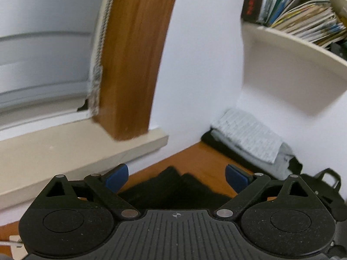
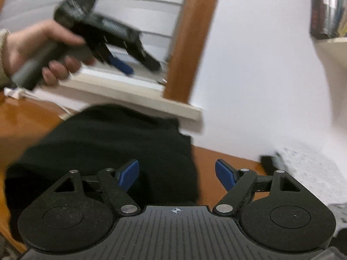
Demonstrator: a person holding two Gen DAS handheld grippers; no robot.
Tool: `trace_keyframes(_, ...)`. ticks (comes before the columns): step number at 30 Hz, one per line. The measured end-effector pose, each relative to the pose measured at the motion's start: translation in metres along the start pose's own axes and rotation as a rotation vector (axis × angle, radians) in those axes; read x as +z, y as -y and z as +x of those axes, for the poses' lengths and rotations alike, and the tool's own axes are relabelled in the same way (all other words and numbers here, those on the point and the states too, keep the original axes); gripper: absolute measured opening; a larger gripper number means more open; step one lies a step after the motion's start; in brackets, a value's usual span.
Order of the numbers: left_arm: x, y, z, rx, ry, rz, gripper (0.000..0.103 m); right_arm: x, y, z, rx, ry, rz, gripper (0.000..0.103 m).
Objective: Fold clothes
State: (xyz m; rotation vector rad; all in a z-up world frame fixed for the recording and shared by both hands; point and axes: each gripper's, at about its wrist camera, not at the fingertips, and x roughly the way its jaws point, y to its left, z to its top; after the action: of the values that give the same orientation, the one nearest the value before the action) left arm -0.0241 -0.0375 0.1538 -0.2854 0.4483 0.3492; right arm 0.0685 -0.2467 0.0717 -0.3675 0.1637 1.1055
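1. Left gripper: blue-padded jaws stand wide apart with nothing between the pads. It hangs above the wooden table, clear of the cloth.
2. Right gripper: jaws apart, somewhat narrower than the left pair; no fabric pinched. The pads sit over the near right edge of the black garment; contact cannot be told through the blur.
3. Black garment: lies on the table in a compact dark mass, left of centre in the right wrist view. From the left wrist view only its far edge shows, directly ahead of the open jaws, with two soft peaks.
4. Folded stack: a grey-and-white knit piece on top of a pale grey one, over a black layer. It sits at the far right of the table against the white wall, well apart from the black garment.
5. In the right wrist view, a hand grips the handle of the left gripper at upper left, in front of the window.
6. Surroundings: a cream window sill and brown wooden frame at far left; a cream shelf with books and papers at upper right.
7. Both views are motion-blurred; fine cloth detail is unreadable.
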Motion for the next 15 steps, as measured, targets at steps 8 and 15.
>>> trace_keyframes(8,-0.018,-0.007,-0.001,0.03,-0.027,0.058,0.101,0.034,-0.052,0.02,0.254,-0.028,0.049,0.076)
trace_keyframes(15,-0.035,-0.021,0.003,0.003,-0.057,0.069,0.102,0.01,-0.05,0.045,0.282,-0.118,-0.012,0.076)
